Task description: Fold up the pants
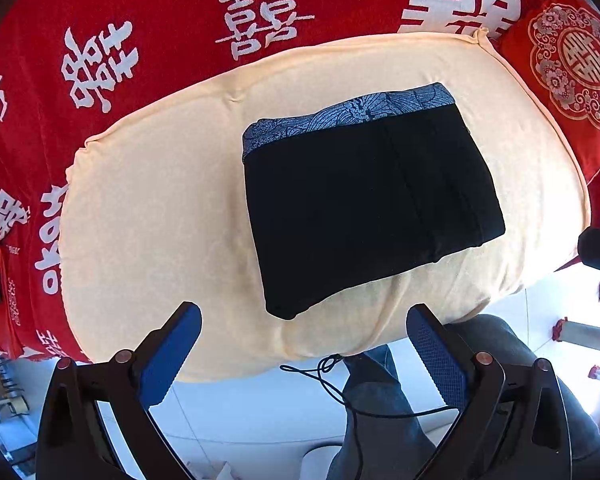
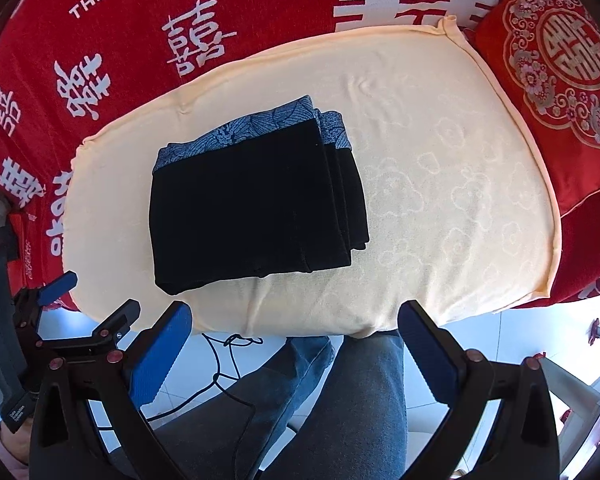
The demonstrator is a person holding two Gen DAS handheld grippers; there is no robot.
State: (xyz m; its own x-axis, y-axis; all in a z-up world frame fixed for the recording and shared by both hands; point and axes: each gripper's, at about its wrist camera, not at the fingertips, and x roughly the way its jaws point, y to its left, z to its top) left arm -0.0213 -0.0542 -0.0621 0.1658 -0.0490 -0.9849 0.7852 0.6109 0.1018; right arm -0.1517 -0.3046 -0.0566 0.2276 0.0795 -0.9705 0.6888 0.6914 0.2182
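Note:
The black pants with a blue patterned waistband lie folded into a compact rectangle on a cream towel. They also show in the right wrist view, with stacked layers visible at their right edge. My left gripper is open and empty, held back from the pants over the towel's near edge. My right gripper is open and empty, also back from the pants at the towel's near edge. The left gripper also shows at the left of the right wrist view.
The towel lies on a bed with a red cover printed with white characters. A red embroidered pillow sits at the back right. The person's jeans-clad legs and a black cable are below, over a white tiled floor.

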